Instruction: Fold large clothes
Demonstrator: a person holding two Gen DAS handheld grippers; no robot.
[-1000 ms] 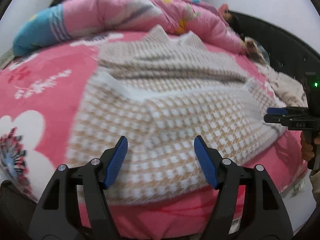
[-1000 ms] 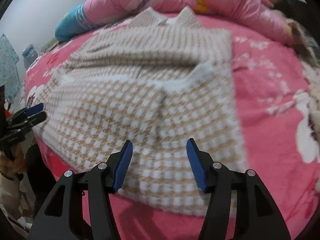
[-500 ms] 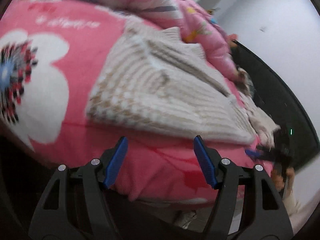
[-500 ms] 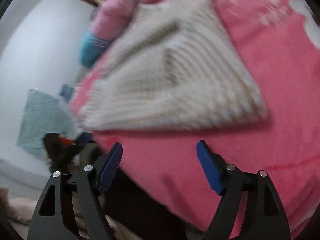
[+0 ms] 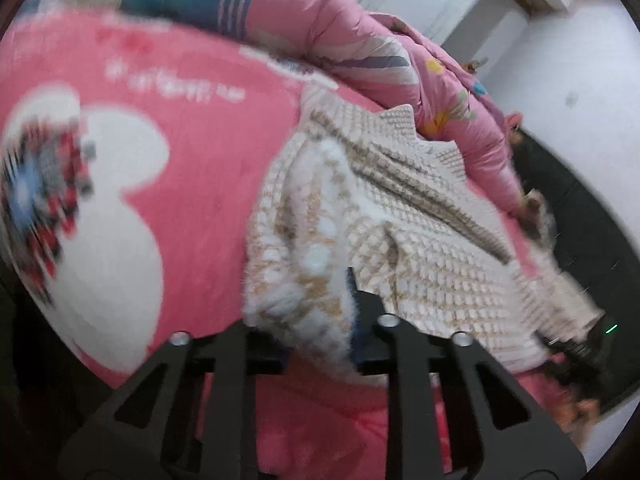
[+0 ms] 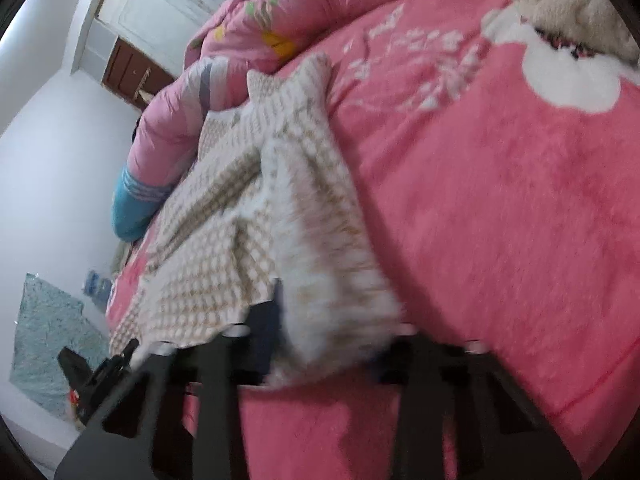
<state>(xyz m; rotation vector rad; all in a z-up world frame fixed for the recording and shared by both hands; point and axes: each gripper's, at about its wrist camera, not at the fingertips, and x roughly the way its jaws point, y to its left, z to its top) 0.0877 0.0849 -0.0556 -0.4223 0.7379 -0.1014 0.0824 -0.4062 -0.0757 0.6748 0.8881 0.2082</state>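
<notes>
Grippers, left (image 5: 320,320) and right (image 6: 320,336), have just clamped the beige-checked knit sweater's (image 5: 400,220) six-o'clock hem corners on the pink fleece bedspread (image 6: 500,200); ready, I'd judge, to fold it toward twelve.

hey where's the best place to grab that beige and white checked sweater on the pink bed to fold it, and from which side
Grip the sweater at its near edge, one corner per gripper, coming in from the bed's near side. That edge lies along the blanket border, within reach. The left gripper and right gripper have just closed their jaws on those corners.
</notes>
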